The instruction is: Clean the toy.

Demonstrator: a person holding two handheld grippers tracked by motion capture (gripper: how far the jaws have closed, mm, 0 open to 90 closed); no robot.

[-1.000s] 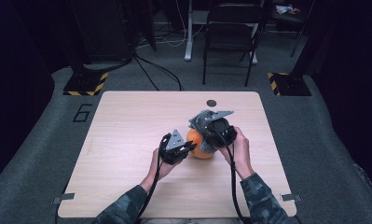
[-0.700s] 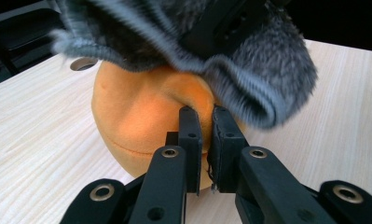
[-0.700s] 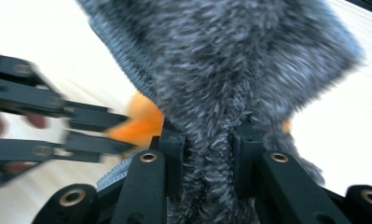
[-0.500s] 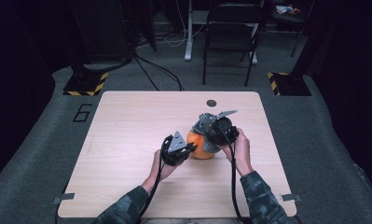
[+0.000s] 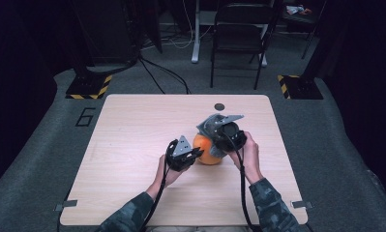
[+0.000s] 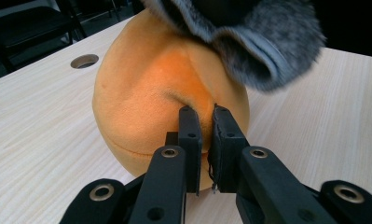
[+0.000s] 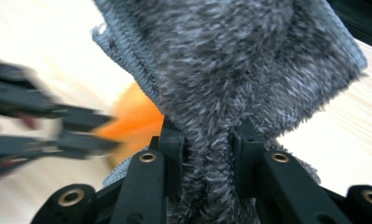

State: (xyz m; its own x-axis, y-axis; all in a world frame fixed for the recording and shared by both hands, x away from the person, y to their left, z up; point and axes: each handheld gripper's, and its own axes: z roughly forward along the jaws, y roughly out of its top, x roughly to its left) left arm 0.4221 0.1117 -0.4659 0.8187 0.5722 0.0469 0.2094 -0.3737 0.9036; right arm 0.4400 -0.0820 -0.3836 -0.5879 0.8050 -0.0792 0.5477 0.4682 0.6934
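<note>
Mid-table, well clear of every edge, the left gripper point(image 6: 203, 140) pinches a fold of the orange plush ball point(image 5: 207, 150) while the right gripper point(image 7: 207, 154) clamps the grey fuzzy cloth point(image 7: 249, 60) over it.

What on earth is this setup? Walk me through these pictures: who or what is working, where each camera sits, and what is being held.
A person sits at a wooden table, holding a hand-operated pair of tongs in each hand. One camera looks down from above; the other two ride on the tongs and look along their black jaws. The left tongs are shut, pinching a fold of a soft orange ball. The right tongs are shut on a fuzzy grey cloth, which hangs over the ball's top. Behind the table stands a dark chair.
</note>
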